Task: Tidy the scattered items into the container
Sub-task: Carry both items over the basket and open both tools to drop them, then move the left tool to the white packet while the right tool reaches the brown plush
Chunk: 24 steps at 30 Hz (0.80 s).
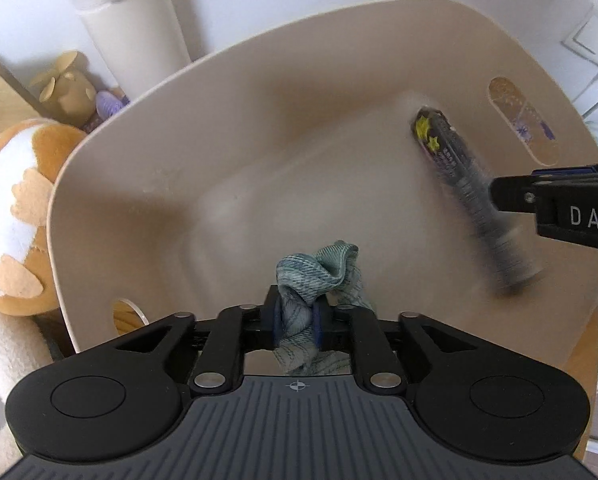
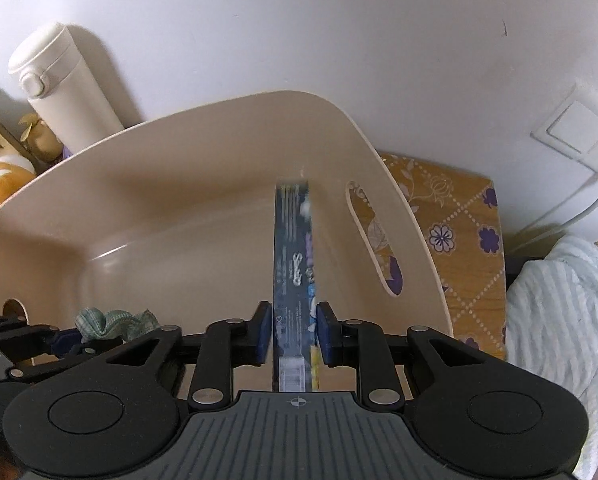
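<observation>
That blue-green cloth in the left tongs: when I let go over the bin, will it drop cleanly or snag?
The cloth bunches and folds between the left tongs, so it is probably floppy and light. It likely lands in a soft heap in the bin without rolling. Its woven folds might cling to the pads.
</observation>
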{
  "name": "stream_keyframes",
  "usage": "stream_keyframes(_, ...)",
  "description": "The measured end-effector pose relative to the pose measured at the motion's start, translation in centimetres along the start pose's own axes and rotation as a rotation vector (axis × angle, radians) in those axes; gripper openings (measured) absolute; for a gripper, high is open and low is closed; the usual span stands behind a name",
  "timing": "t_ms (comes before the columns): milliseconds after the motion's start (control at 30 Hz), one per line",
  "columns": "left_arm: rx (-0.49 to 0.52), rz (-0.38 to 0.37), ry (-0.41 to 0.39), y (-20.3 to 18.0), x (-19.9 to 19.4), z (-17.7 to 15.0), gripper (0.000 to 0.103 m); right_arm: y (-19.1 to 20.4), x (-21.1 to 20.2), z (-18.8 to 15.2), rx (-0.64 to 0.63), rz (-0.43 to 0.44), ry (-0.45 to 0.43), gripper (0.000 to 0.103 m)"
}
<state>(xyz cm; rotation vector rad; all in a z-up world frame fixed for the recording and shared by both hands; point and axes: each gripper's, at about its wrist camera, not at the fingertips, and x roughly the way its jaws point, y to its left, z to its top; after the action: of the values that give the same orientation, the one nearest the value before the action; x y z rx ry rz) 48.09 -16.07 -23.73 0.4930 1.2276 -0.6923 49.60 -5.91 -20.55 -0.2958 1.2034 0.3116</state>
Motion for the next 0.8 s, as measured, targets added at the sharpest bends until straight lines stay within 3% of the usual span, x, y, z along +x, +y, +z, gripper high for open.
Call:
stream_keyframes(67,0.014,0.007,-0.032,-0.2,-0.8,0.1,0.051,-0.3,-0.7,-0.1,0.007,0.015,-0.020,0.045)
stream_keyframes(167,0.031,0.006,-0.084,-0.5,-2.2,0.4,0.064,-0.5,-1.9,-0.1,0.002,0.010,-0.052,0.052)
stream_keyframes(500,0.068,-0.009,-0.131,-1.9,-6.0,0.3,0.066,-1.2,-6.9,-0.8,0.001,0.002,-0.134,0.064)
stream_keyframes(567,0.071,-0.009,-0.140,-2.0,-6.8,0.0,0.066,-1.3,-8.0,-0.8,-0.121,0.092,-0.153,0.066)
stream_keyframes(800,0.075,-0.021,-0.165,-1.8,-10.3,-1.8,0.067,-2.4,-11.7,-2.7,-0.122,0.104,-0.208,0.074)
